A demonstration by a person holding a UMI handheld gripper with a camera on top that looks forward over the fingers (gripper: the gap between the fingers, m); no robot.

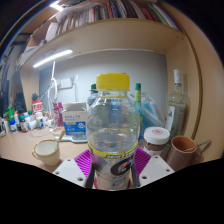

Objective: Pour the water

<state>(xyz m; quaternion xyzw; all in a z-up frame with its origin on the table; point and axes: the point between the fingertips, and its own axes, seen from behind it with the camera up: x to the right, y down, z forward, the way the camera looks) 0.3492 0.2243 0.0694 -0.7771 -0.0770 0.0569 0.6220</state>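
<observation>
A clear plastic bottle [112, 125] with a yellow cap and a yellow-and-grey label stands upright between my fingers, filling the middle of the gripper view. My gripper [112, 170] is shut on the bottle's lower body, with a magenta pad [85, 160] pressed on its left side and the other pad on its right. The bottle's base is hidden below. A brown cup [182, 152] stands just right of the fingers. Left of them sits a cream mug [46, 152].
A wooden desk [20, 150] carries small bottles at the far left, a blue-and-white box [74, 122], a white-lidded jar [156, 137] and a tall clear glass bottle [177, 108]. A shelf of books [110, 12] hangs overhead with a strip light beneath.
</observation>
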